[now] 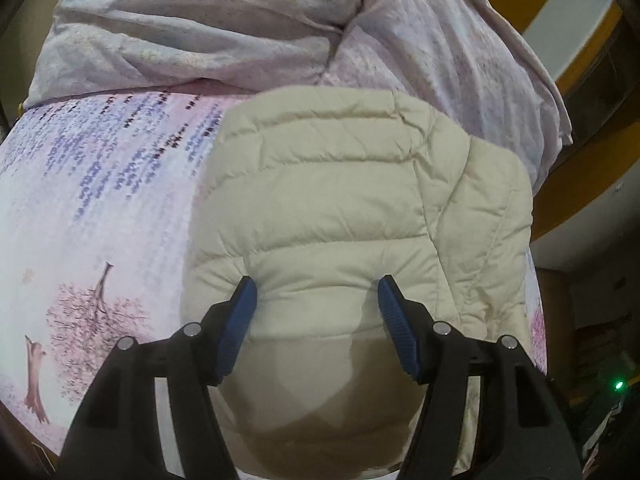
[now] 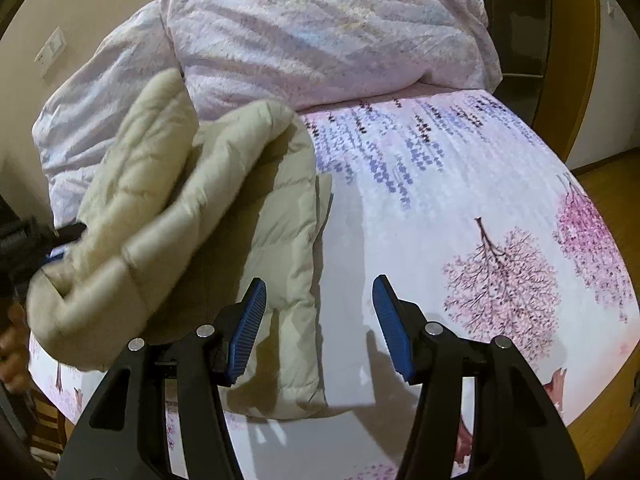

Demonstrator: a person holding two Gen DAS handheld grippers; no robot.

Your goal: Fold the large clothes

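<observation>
A cream quilted puffer jacket [image 1: 340, 216] lies on the bed. In the left wrist view my left gripper [image 1: 316, 292] is open just above it, its blue pads on either side of a puffy quilted band near the jacket's near end. In the right wrist view the jacket [image 2: 176, 216] is partly lifted and bunched at the left, blurred, with the left gripper's dark body [image 2: 28, 240] at its left side. My right gripper [image 2: 320, 292] is open and empty, over the jacket's right edge and the bare sheet.
The bed sheet [image 2: 460, 200] is white and pink with printed trees and purple flowers. A crumpled pale pink quilt [image 2: 320, 32] is heaped at the far end, also in the left wrist view [image 1: 200, 28]. Wooden floor [image 2: 612, 200] and a door frame lie to the right.
</observation>
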